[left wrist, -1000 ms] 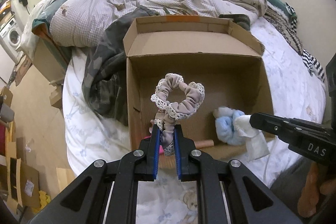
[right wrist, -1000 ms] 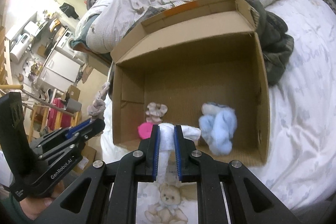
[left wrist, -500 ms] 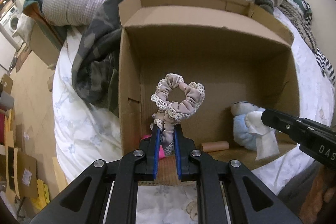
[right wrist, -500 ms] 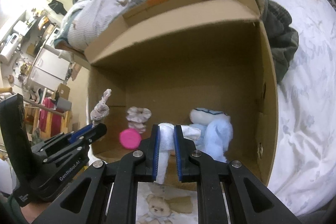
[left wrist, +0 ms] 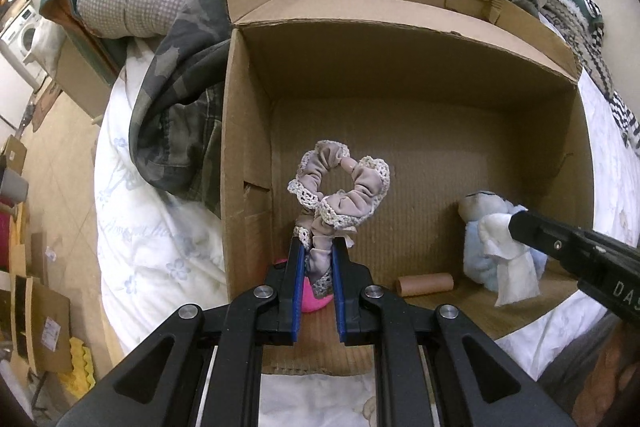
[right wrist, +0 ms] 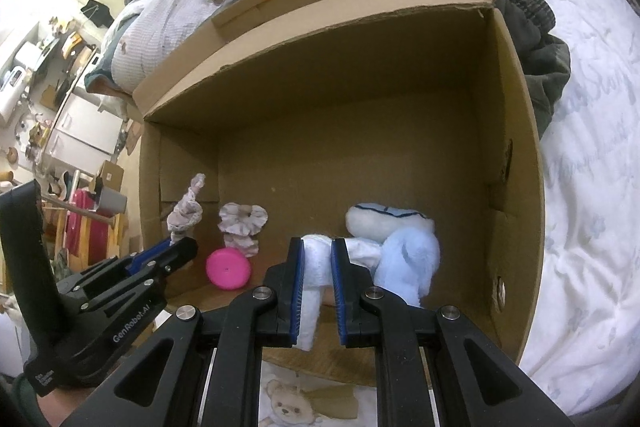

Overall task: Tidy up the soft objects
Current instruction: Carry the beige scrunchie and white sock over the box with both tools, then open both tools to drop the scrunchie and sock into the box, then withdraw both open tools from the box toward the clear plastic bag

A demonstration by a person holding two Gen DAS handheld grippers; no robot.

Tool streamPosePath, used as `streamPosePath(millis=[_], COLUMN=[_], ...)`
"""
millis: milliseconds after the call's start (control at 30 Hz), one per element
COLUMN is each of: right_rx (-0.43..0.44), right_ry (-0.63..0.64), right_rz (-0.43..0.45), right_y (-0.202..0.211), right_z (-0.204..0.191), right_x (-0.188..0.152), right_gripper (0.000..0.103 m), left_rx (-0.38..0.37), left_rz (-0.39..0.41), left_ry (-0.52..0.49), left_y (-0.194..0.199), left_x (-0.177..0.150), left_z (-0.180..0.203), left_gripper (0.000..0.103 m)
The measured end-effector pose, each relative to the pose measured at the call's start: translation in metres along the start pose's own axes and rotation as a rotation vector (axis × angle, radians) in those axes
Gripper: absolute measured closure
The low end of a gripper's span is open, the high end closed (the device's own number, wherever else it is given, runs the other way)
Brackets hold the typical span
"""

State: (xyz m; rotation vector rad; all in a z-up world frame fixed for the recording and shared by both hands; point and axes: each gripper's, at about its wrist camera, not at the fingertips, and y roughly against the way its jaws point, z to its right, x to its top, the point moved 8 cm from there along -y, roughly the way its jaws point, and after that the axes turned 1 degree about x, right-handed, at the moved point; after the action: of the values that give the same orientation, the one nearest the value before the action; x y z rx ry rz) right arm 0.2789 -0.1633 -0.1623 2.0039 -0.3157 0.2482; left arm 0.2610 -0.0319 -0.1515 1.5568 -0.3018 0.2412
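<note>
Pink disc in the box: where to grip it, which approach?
Grip the pink disc across its thin rim, coming from above through the open top of the cardboard box. It leans tilted near the left wall, flat face showing, so the edge is what narrow jaws can likely span. Both grippers are occupied now.

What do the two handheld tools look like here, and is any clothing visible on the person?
Both are matte black with blue pads on two narrow fingers and silver pivot screws. The left tool bears white "GenRobot.AI" lettering; the right tool shows white "DA" letters. A dark green sleeve shows at the left wrist.
</note>
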Motion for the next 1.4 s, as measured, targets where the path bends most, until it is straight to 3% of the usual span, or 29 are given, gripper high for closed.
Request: streamPosePath(millis=[233, 433, 500, 567, 667, 700, 767, 833, 1200, 1400], right_rx=[-0.029, -0.057, -0.067, -0.049, -0.036, -0.042, -0.038, -0.023, -0.057, -0.062], right_ry=[0.007, 0.025, 0.019, 0.008, -0.004, -0.004, -0.011, -0.032, -0.032, -0.014], right_rz=[0.008, 0.016, 0.024, 0.03, 0.045, 0.05, 0.062, 0.078, 0.164, 0.196], right_y=[0.003, 0.006, 0.008, 0.011, 0.016, 0.018, 0.021, 0.025, 0.047, 0.064], right_z=[0.004, 0.004, 0.005, 0.006, 0.006, 0.007, 0.007, 0.008, 0.011, 0.005], right_x=[0.001, -0.001, -0.001, -0.001, -0.001, 0.0, 0.0, -0.001, -0.005, -0.012], right_gripper=[0.087, 0.085, 0.072, 0.033, 0.03, 0.028, 0.009, 0.0, 0.0, 0.0], left_rx=[-0.009, -0.025, -0.032, -0.038, -0.023, -0.02, -0.021, -0.018, -0.02, 0.019], left_rz=[-0.004, -0.009, -0.006, 0.001, 0.032, 0.039, 0.039, 0.045, 0.126, 0.18], left_ry=[0.025, 0.044, 0.049, 0.055, 0.061, 0.062, 0.063, 0.063, 0.124, 0.082], left_y=[-0.001, 0.001, 0.003, 0.006, 0.014, 0.016, 0.019, 0.022, 0.055, 0.07], left_x=[0.0, 0.0, 0.001, 0.001, 0.004, 0.004, 0.004, 0.004, 0.005, -0.006], left_z=[0.0, -0.001, -0.001, 0.0, -0.001, -0.001, -0.001, -0.001, -0.012, -0.012], left_gripper=[0.091, 0.084, 0.079, 0.062, 0.042, 0.042, 0.042, 0.042, 0.042, 0.042])
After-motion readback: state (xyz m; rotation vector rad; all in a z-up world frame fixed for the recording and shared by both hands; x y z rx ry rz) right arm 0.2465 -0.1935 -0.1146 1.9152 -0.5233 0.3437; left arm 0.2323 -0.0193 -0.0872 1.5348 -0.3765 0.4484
